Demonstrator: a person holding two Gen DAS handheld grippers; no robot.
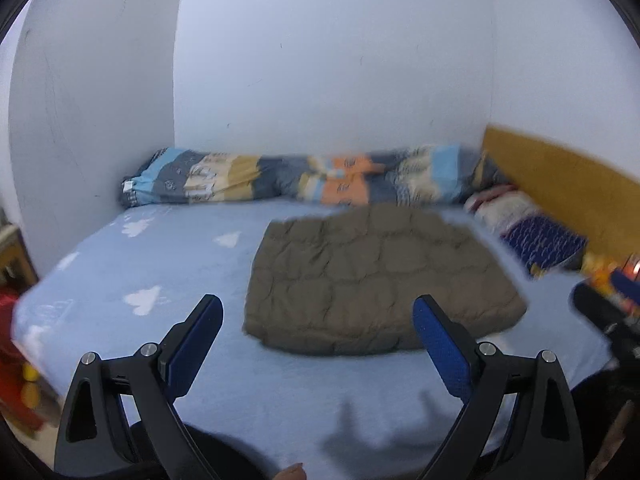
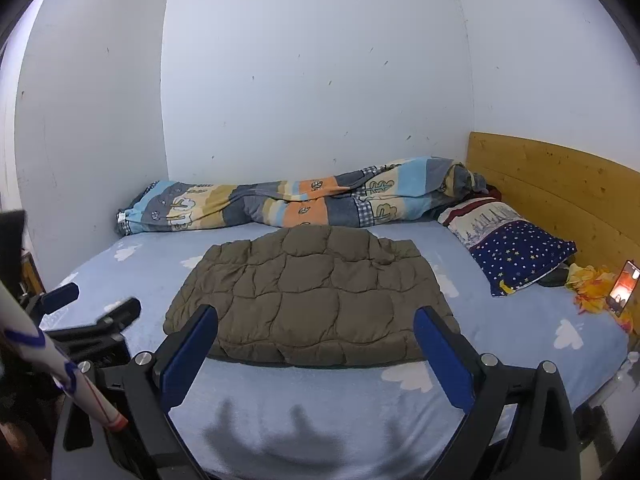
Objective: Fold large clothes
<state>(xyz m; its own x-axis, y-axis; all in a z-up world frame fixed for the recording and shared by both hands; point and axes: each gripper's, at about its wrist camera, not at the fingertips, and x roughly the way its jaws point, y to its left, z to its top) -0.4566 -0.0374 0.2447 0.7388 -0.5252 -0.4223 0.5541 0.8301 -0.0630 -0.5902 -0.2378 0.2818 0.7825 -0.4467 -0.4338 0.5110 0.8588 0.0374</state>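
A bed [image 2: 280,412] covered in a pale blue sheet printed with white clouds fills most of both views, set into a corner of white walls. Along its far edge, against the wall, lies a long rolled quilt [image 2: 288,200] in blue, orange, grey and cream patches, and a wooden headboard [image 2: 560,192] stands at the right end. In the middle of the bed rests the olive-brown quilted jacket [image 2: 312,300], folded into a compact, roughly rectangular bundle and lying flat on the sheet, apart from the quilt behind it. To its right, against the headboard, sits a pillow [image 2: 516,252] with a starry dark blue panel, and beyond that some yellow-orange fabric [image 2: 596,288] and a lit phone [image 2: 624,288] propped upright. The right hand-held gripper [image 2: 316,324] hangs above the near edge of the jacket, jaws spread wide and gripping nothing. The left hand-held gripper [image 1: 318,312] hovers just beside it, likewise released and empty, its blue pads [image 1: 440,352] clear of the jacket.
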